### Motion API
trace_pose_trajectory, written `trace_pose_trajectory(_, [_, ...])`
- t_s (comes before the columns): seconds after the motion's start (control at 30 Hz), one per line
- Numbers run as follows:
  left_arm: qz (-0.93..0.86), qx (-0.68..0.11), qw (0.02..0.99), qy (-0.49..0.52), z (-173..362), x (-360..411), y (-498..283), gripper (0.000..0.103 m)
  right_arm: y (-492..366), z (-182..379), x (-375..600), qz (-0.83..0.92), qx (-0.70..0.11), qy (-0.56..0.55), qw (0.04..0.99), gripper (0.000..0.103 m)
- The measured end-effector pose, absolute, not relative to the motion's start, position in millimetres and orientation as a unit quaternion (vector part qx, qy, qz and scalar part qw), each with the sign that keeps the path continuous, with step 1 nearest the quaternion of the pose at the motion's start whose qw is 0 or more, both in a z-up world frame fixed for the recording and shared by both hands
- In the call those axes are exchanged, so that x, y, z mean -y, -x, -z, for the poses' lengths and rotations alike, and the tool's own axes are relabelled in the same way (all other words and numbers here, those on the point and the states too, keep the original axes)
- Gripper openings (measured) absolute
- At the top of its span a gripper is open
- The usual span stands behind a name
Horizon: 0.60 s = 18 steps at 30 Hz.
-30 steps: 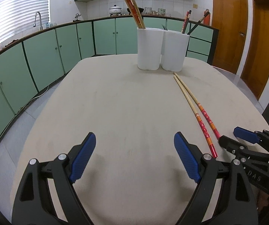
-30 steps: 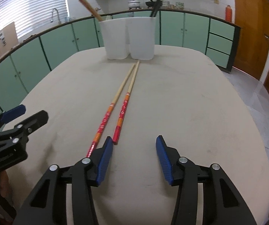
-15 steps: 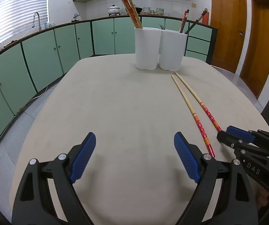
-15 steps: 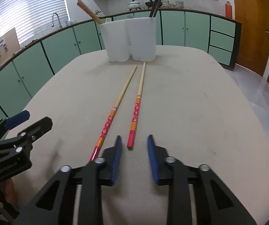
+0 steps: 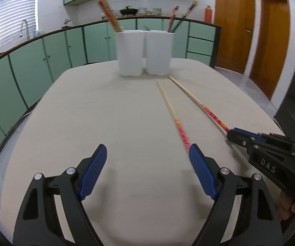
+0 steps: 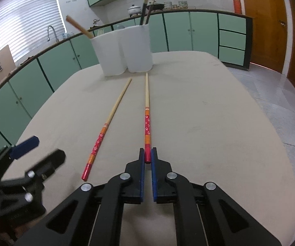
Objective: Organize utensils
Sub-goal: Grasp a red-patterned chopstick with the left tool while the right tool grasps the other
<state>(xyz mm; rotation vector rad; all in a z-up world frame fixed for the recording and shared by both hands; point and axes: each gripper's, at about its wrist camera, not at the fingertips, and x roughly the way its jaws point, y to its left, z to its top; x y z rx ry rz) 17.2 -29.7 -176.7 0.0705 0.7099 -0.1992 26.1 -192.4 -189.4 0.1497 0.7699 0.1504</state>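
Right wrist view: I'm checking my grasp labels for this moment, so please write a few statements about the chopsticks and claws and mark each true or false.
1. The right claw is closed on the red end of one chopstick. True.
2. The other chopstick is held by the left claw. False: it lies free on the table, and the left claw is wide open with nothing between its pads.
3. Two white holders stand side by side at the far end of the table. True.
4. Both white holders are empty. False: utensils stick out of each.
5. The gripped chopstick's bare wooden tip points toward the holders. True.
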Motion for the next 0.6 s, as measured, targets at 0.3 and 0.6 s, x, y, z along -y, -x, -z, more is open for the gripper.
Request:
trace_pose_trajectory(0.3, [0.116, -0.376, 0.919, -0.033, 195, 54, -24, 0.056, -21, 177, 202, -0.071, -0.358, -0.081, 0.927, 0.006])
trace_pose_trajectory(0.6, [0.112, -0.383, 0.917, -0.025, 196, 59, -30, 0.051, -20, 172, 204, -0.068, -0.348, -0.084, 0.931, 0.006])
